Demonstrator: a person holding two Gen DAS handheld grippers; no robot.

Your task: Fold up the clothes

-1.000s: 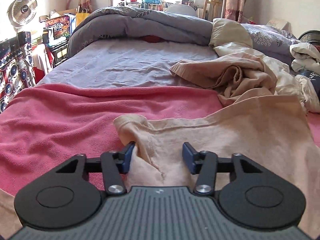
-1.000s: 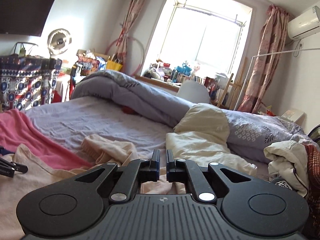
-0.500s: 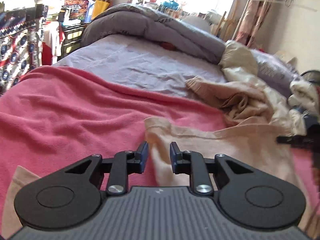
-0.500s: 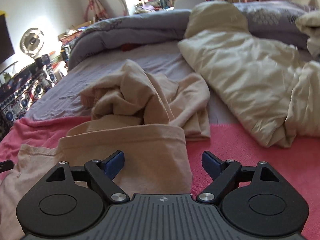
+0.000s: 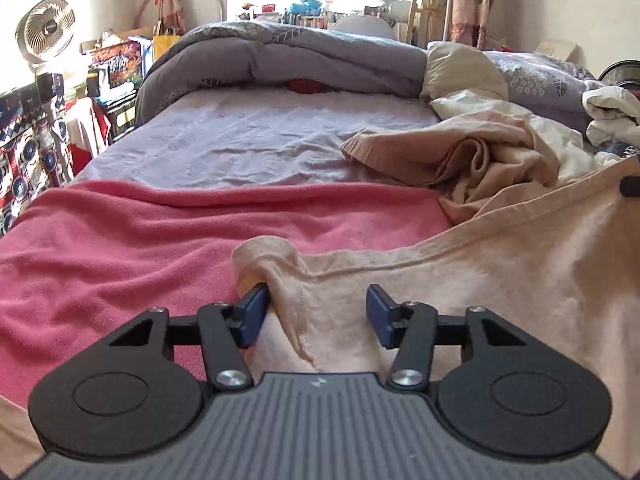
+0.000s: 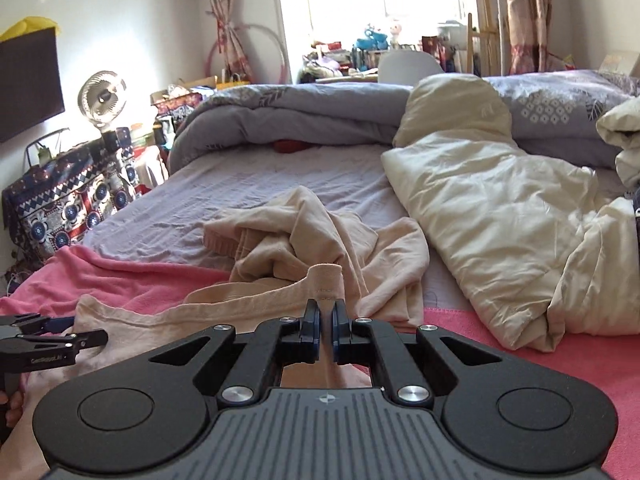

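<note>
Below the left gripper [image 5: 316, 310], its own body hides the near part of the beige garment [image 5: 500, 276], which also runs off the right edge. The right gripper [image 6: 326, 322] covers the cloth behind its pads. Beyond both, small items on the windowsill [image 6: 372, 42] are unreadable.

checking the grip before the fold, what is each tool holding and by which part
Right tool pinches the beige garment at its raised hem corner. Left tool is opening, cloth between its pads but not gripped.
</note>
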